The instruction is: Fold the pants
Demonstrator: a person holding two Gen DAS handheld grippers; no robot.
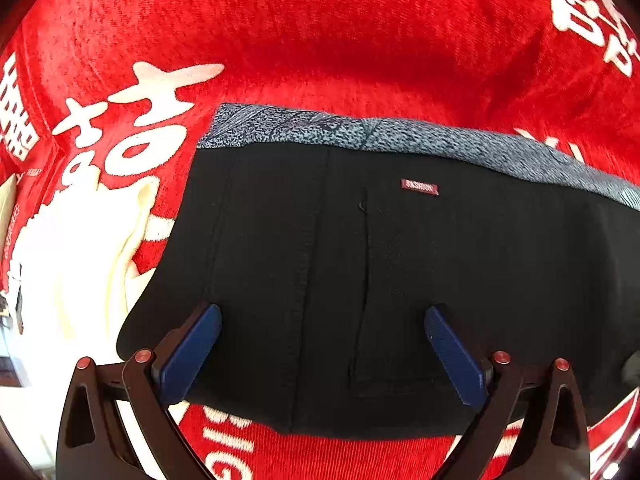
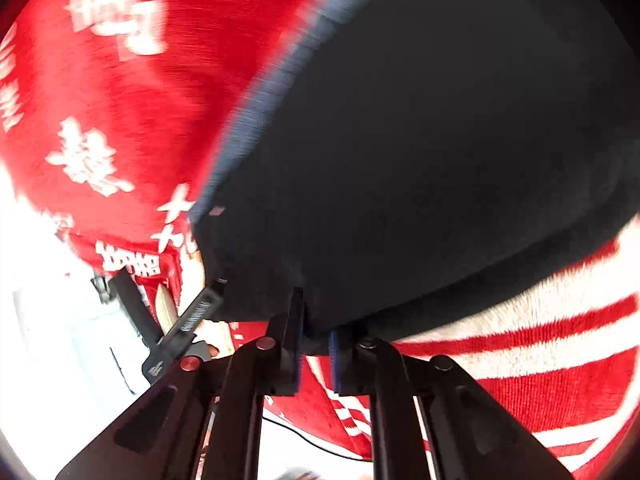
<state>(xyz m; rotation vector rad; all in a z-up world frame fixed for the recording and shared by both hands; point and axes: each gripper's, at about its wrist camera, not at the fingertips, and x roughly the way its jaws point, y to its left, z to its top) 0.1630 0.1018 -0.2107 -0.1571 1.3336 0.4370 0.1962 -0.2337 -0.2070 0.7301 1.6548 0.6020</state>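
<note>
Jaws of the left gripper stand wide apart, nothing between them, its blue pads poised over the near part of the pants without pinching any cloth. On the right gripper the jaws are drawn close together, and a fold of the black cloth at the pants' near edge sits pinched between the pads; that view is blurred, so how deep the bite goes cannot be told. The pants lie folded and flat on a red blanket with white characters, which covers the surface they rest on. Their speckled grey waistband runs along the far edge of the folded bundle, and a small red label sits on the black fabric just below it. A cream-white cloth lies on the blanket beside the left edge of the pants. In the right wrist view the near side of the blanket shows white stripes.
</note>
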